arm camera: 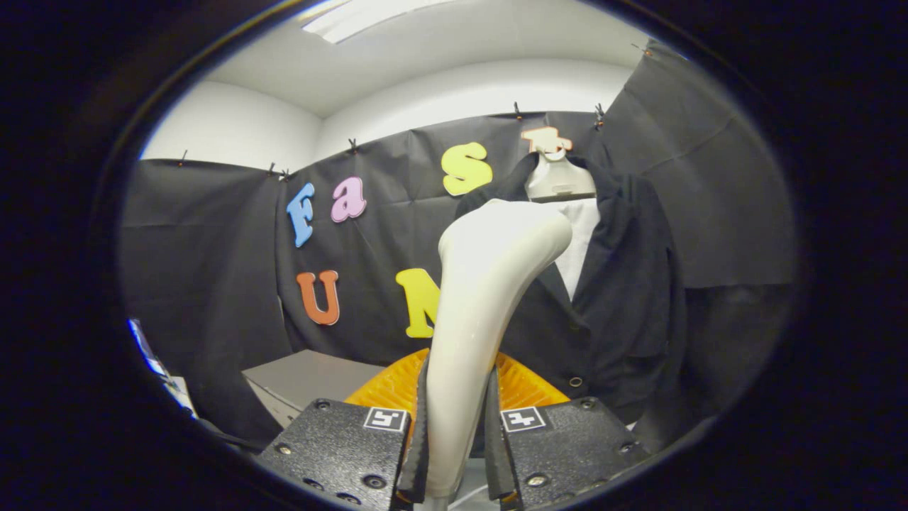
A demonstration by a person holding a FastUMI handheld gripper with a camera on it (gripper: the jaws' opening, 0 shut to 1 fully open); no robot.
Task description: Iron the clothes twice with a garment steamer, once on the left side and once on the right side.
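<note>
I've got the gripper (457, 454) clamped tight on the steamer (482, 305) handle, both fingers pressing. Its head sits against the jacket's (624, 298) left front, just below the collar. I'd stroke straight down, head flush, wrist steady. Count: one steamer, one jacket, one hanger (559, 177), one orange base (525, 387).

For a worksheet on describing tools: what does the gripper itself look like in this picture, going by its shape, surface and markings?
The gripper has two blocky finger housings with a rough, textured surface, studded with round screw heads. Each housing carries a small square black-and-white marker tag near its inner top corner. Thin, flat pads line the inner faces.
</note>
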